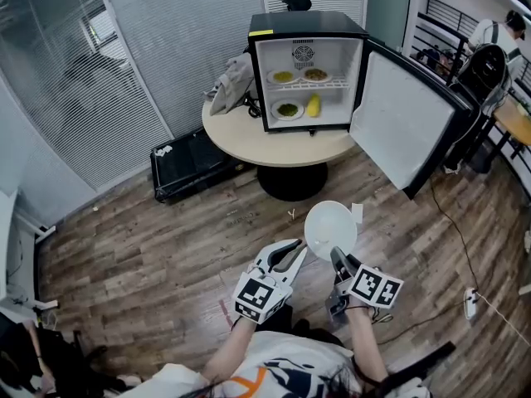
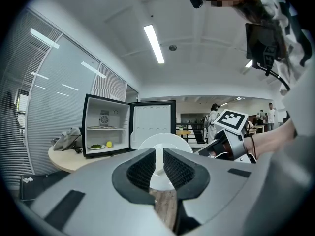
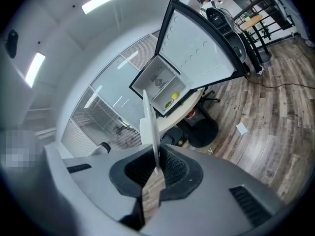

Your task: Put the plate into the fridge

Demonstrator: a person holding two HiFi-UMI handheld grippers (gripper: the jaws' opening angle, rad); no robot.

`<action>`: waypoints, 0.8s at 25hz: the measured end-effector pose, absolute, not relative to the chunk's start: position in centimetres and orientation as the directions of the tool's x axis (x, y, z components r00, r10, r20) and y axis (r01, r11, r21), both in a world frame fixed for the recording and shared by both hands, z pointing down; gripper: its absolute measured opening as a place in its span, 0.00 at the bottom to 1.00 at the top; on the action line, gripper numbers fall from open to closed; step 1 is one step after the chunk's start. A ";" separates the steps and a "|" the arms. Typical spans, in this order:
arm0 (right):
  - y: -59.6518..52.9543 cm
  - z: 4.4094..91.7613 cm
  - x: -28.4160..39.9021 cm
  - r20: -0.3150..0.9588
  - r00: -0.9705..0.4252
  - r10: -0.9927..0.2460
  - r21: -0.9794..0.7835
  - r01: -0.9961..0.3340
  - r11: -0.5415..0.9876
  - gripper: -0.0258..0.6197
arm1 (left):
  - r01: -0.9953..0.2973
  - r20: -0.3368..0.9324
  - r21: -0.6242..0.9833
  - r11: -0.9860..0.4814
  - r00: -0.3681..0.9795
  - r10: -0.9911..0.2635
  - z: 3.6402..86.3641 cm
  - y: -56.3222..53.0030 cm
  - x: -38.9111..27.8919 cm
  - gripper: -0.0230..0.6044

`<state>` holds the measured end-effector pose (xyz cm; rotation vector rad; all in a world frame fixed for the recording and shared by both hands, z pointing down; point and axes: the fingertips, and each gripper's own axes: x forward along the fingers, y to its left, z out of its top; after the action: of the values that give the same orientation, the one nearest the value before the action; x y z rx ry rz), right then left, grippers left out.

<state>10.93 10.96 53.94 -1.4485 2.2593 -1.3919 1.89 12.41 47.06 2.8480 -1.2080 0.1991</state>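
My left claw (image 1: pixel 297 252) has its jaws apart and empty, just beside the white plate (image 1: pixel 330 229). The plate is mid-air over the floor, well short of the open fridge (image 1: pixel 309 69). My right claw (image 1: pixel 338 259) is clamped on its lower rim. Probably stiff, light, slick, breakable; take it by the rim.

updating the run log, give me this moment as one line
right tongs: shut on white plate rim | left tongs: open, beside plate | mini fridge: door open, plate not in yet
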 end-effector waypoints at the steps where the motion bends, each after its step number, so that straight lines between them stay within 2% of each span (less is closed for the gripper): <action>1: 11.0 54.0 11.0 0.351 -0.537 -0.767 -0.743 -0.658 0.121 0.08 | -0.719 0.135 -0.013 -0.695 0.688 -0.713 47.1 12.4 2.0 0.12; 20: 6.4 54.6 11.2 0.354 -0.553 -0.754 -0.758 -0.642 0.115 0.08 | -0.737 0.148 -0.018 -0.676 0.667 -0.731 47.0 8.8 1.5 0.12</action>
<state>11.22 6.45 54.63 -1.4202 2.2530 -1.4284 1.49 8.75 47.00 2.8281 -1.2458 0.2226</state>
